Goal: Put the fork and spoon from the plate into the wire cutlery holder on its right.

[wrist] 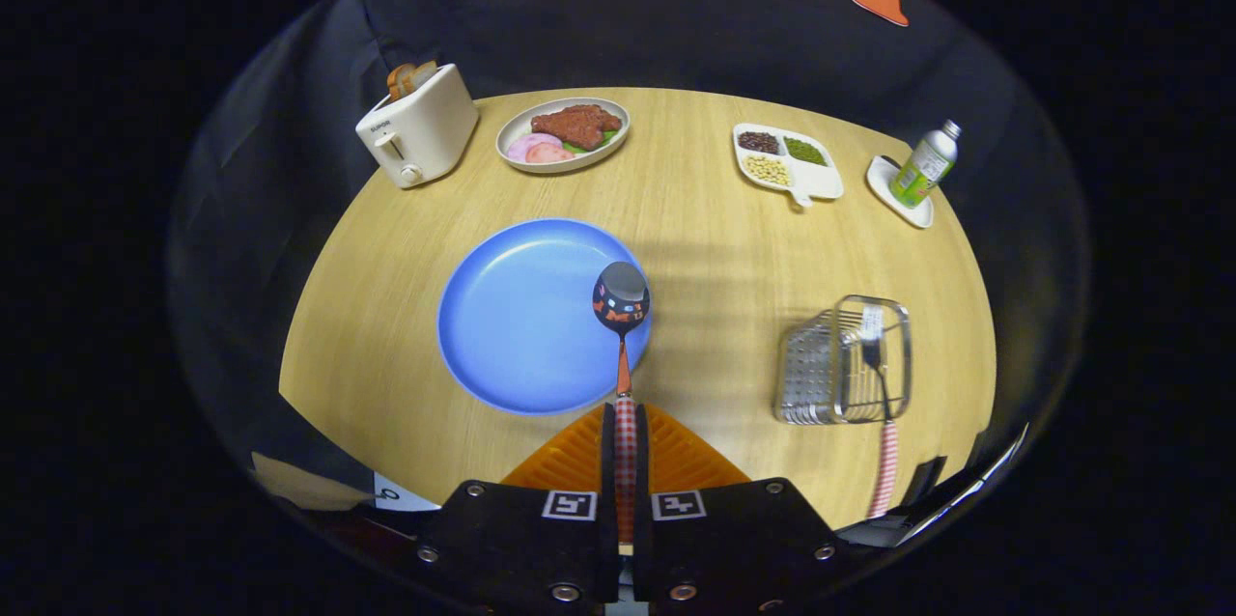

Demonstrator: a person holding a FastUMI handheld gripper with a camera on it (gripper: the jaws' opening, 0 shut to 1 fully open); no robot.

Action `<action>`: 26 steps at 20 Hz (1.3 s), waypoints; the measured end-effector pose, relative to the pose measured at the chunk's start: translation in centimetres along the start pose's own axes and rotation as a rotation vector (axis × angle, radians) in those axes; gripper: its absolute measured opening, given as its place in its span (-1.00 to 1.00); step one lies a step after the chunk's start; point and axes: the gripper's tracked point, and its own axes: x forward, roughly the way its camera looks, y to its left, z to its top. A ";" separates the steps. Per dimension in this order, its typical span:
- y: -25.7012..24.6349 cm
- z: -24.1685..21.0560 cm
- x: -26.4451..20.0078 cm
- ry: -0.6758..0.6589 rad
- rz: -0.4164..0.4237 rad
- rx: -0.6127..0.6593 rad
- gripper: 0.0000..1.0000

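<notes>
1. Now the spoon [623, 307] is pinched by the tongs [626, 433], both fingers pressed on its checked handle, which runs straight ahead between them. Its bowl is raised and sits over the right rim of the plate [521, 317], clear of it as far as I can tell.
2. That plate is blue and bare; no cutlery lies on it.
3. To the right of the plate, well apart from it, stands the wire holder [845, 365]. The fork [881, 404] is already in it, head down inside the wire, its checked handle sticking out toward the tongs.
4. So, by my reading, half the task is done: the fork is placed, the spoon is lifted but not yet carried across. What is left is to move the spoon right, drop it in the holder beside the fork, and let go.
5. Farther off on the wooden surface [695, 239] sit a toaster [417, 128] with bread, a dish of food [563, 134], a divided tray [787, 164] of beans, and a bottle [924, 165] on a small saucer.
</notes>
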 end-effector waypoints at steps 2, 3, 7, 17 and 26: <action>-2.2 -0.3 -2.2 0.031 -0.016 0.009 -0.87; -3.2 -0.6 -3.1 0.049 -0.027 0.007 -0.87; -6.9 -1.3 -5.7 0.125 -0.056 0.009 -0.87; -12.9 -1.7 -5.1 0.324 -0.111 -0.009 -0.87; -13.0 -0.7 -2.2 0.461 -0.064 -0.054 -0.86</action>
